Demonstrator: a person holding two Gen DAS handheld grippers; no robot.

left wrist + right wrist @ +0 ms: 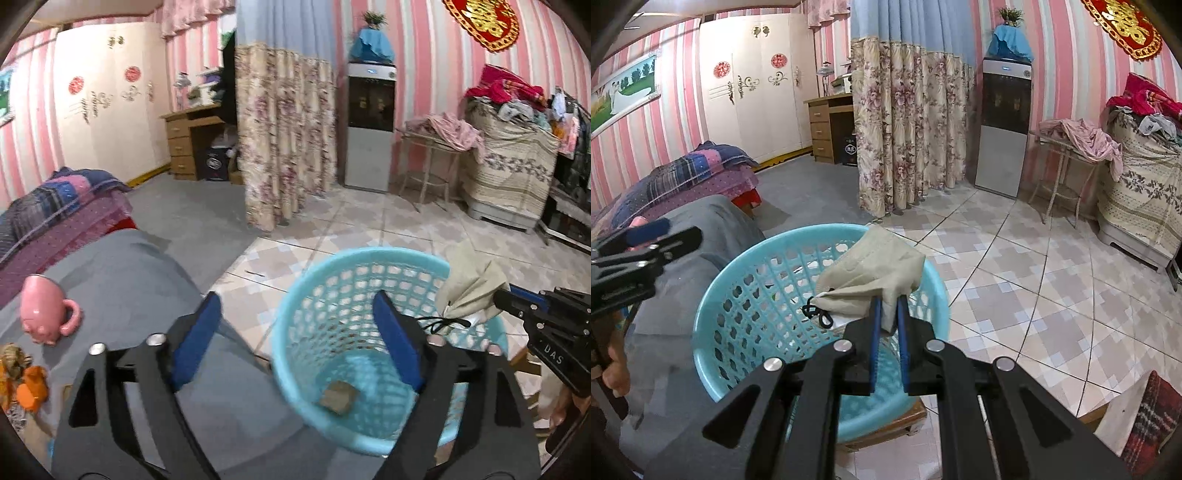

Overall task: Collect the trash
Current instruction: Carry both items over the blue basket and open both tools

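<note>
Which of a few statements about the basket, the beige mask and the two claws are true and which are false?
1. The right claw is shut on the mask. True.
2. The left claw grips the mask. False: its jaws stand open with nothing between them.
3. The mask hangs over the basket. True.
4. The basket is empty. False: a small brownish scrap lies on its bottom.
5. A pink mug stands upright on the grey cloth. False: it lies tipped over.
</note>
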